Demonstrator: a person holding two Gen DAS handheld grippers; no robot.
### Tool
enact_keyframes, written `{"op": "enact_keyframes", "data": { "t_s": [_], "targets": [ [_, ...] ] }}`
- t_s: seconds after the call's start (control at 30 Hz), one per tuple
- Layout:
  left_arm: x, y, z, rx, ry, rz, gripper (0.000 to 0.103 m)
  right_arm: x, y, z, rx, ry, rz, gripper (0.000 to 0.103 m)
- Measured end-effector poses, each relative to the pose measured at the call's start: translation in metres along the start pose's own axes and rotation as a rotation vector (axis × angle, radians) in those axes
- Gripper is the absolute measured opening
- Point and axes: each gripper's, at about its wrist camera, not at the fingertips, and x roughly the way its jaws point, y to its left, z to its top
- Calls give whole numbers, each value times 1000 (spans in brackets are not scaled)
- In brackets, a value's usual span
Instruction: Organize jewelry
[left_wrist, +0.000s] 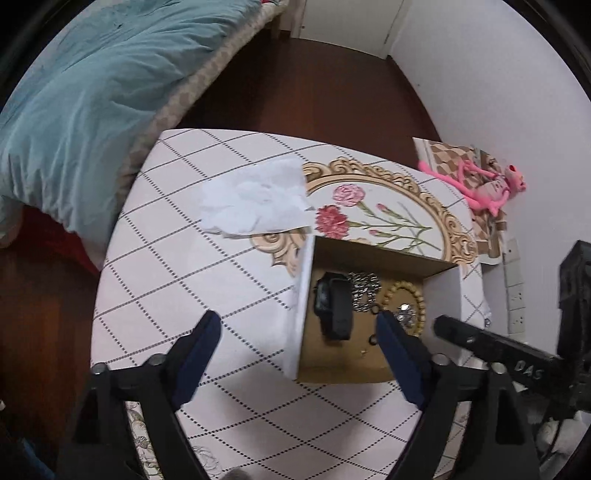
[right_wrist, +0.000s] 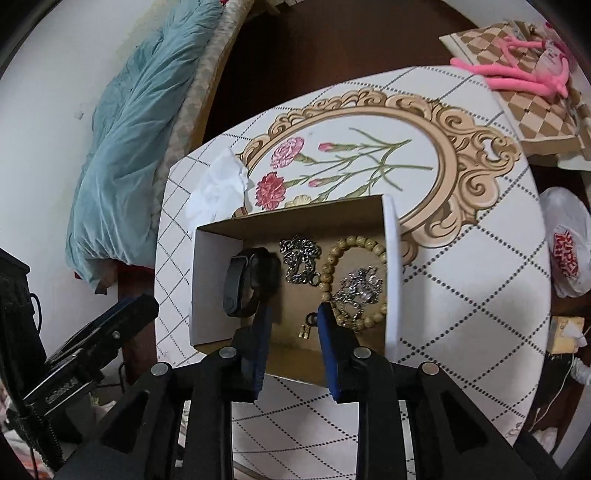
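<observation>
While your right gripper (right_wrist: 293, 314) hovers open inside the box (right_wrist: 392, 266), the tiny light earring (right_wrist: 307, 326) lies between its fingertips; pinch gently. Left gripper (left_wrist: 295, 325) waits open.

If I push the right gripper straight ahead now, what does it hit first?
Probably the small gold key on the floor of the box, lying between the open jaws of the right gripper; depth is unclear, so the bare box floor may come first.
</observation>
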Motion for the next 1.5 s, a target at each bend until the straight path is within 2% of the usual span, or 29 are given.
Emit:
{"op": "enact_keyframes", "data": {
  "t_s": [0.03, 0.1, 0.17, 0.23, 0.3, 0.37, 0.4, 0.47, 0.6, 0.87, 1.2, 1.5],
  "targets": [
    [-1, 1, -3, 1, -8, 14, 96, -2, 1, -1, -7, -11, -19, 27],
    [-2, 1, -8, 3, -24, 38, 97, -9, 3, -3, -35, -37, -74, 29],
    [-4, 1, -13, 9, -44, 66, 101, -15, 6, -7, -62, -63, -153, 45],
    [-4, -1, -19, 20, -66, 95, 102, -21, 9, -13, -87, -94, -235, 80],
    [-4, -5, -26, 38, -86, 123, 102, -25, 10, -19, -108, -116, -308, 93],
    [-4, -7, -30, 51, -95, 143, 102, -29, 12, -28, -133, -143, -410, 93],
    [-3, -9, -33, 55, -97, 149, 102, -30, 12, -31, -137, -151, -435, 94],
    [-3, -12, -37, 62, -100, 160, 102, -31, 10, -38, -140, -162, -475, 100],
    [-9, -18, -45, 76, -111, 159, 102, -37, 8, -49, -132, -187, -511, 101],
    [-46, -30, -62, 87, -164, 125, 102, -66, 19, -72, -132, -247, -519, 101],
    [-134, -42, -98, 106, -291, 63, 102, -152, 55, -131, -161, -414, -515, 101],
    [-214, -49, -135, 118, -421, 101, 102, -229, 89, -192, -192, -553, -497, 103]
  ]
}}
